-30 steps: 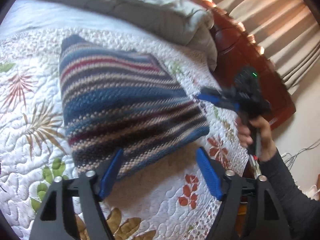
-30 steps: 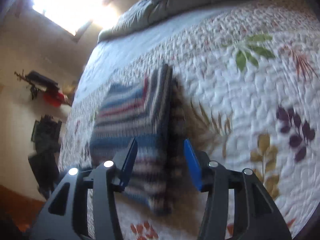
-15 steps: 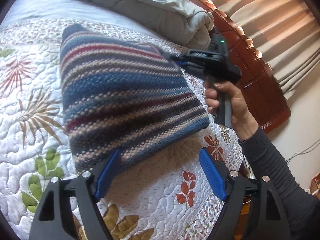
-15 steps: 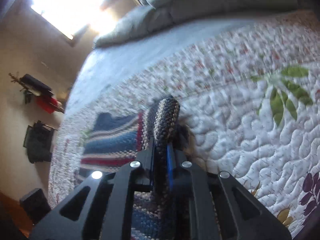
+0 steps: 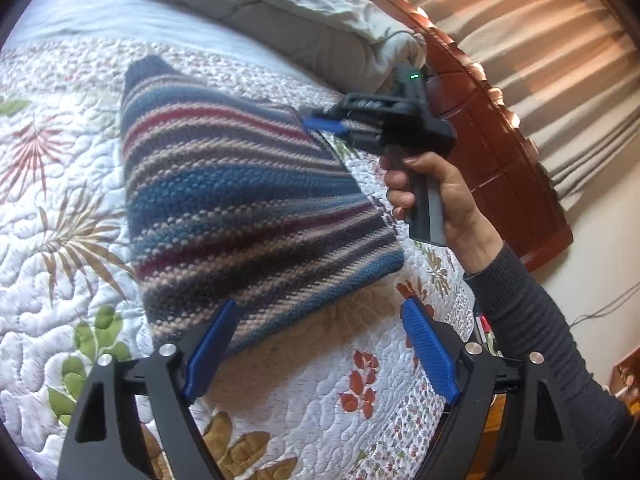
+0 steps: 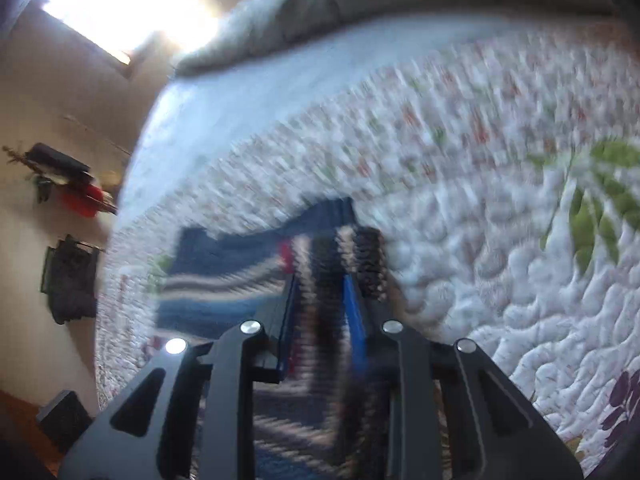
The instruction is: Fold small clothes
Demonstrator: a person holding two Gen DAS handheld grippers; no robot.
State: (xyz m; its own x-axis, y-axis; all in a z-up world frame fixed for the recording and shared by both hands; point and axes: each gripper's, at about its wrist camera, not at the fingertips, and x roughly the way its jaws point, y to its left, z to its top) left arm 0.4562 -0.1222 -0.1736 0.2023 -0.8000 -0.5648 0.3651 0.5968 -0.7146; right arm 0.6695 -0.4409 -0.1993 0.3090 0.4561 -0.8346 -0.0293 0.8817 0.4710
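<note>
A folded striped knit sweater [image 5: 240, 200], blue, maroon and beige, lies on the floral quilt [image 5: 60, 240]. My left gripper [image 5: 316, 352] is open, its blue fingers straddling the sweater's near edge, one finger over the knit. My right gripper [image 5: 320, 124] is shut on the sweater's far right corner, held by a hand. In the right wrist view the right gripper [image 6: 320, 280] pinches a thick fold of the sweater [image 6: 224, 280]; that view is blurred.
A bunched grey duvet [image 5: 280, 12] lies at the bed's far end. A dark wooden bed frame [image 5: 500, 152] runs along the right, with curtains [image 5: 540, 40] behind. The quilt's edge drops off at the lower right.
My right gripper came in from the right, closed on the sweater's far corner, and is now moving with it. My left gripper stayed open at the near edge.
</note>
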